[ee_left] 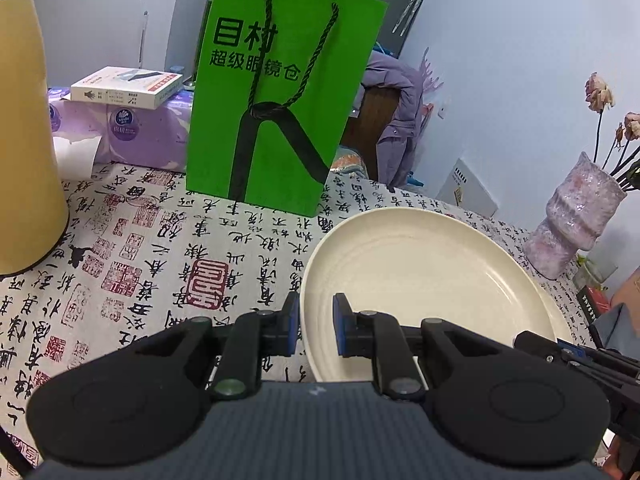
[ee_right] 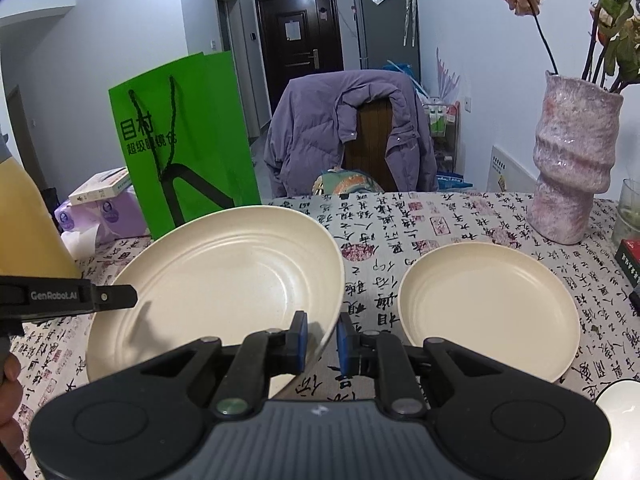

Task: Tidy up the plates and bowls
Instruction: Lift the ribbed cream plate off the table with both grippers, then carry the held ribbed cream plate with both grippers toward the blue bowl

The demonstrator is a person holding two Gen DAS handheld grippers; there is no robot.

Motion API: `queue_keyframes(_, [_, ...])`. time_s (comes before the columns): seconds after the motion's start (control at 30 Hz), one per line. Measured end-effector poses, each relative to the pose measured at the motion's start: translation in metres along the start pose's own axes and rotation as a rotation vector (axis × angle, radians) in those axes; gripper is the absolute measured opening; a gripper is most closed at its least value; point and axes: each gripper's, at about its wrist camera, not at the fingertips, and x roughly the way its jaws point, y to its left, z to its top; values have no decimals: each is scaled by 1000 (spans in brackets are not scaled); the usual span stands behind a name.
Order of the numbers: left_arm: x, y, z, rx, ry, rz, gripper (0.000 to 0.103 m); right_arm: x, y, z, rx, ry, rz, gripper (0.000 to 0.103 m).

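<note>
A large cream plate (ee_left: 424, 280) is held between both grippers, lifted and tilted above the table. My left gripper (ee_left: 316, 326) is shut on its left rim. My right gripper (ee_right: 322, 338) is shut on its right rim; the large plate fills the left of the right wrist view (ee_right: 224, 280). The left gripper shows there too, at the far left (ee_right: 116, 297). A smaller cream plate (ee_right: 488, 308) lies flat on the tablecloth to the right. The rim of a white bowl (ee_right: 618, 400) peeks in at the lower right.
A green paper bag (ee_left: 276, 100) stands at the back of the table. A pink vase (ee_right: 572, 160) with dried flowers stands at the right. A yellow container (ee_left: 24, 140) is at the left, tissue packs and a box (ee_left: 128, 86) behind it. A chair with a purple jacket (ee_right: 348, 132) is beyond.
</note>
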Motion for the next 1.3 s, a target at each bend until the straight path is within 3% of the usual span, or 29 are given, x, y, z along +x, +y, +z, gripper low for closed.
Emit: queue_keyframes(1.3, [-28, -24, -3, 65, -71, 29, 16, -35, -9, -9, 31, -49, 6, 15])
